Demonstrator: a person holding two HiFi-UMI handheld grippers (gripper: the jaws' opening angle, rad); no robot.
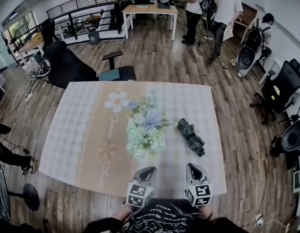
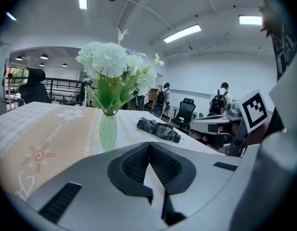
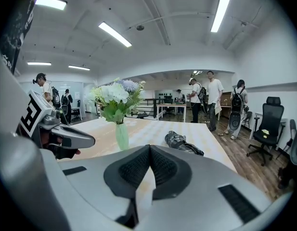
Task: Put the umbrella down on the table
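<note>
The folded dark plaid umbrella lies flat on the table's checked cloth, right of the flower vase, and nothing touches it. My left gripper and right gripper hover side by side over the table's near edge, both well short of the umbrella. In the left gripper view the pads meet at the tips, shut on nothing, with the umbrella ahead to the right. In the right gripper view the jaws are also shut and empty, and the umbrella lies ahead, slightly right.
A pale green vase of white and blue flowers stands mid-table, left of the umbrella. A black office chair sits behind the table's far edge, with more chairs at the right. Several people stand by a far desk.
</note>
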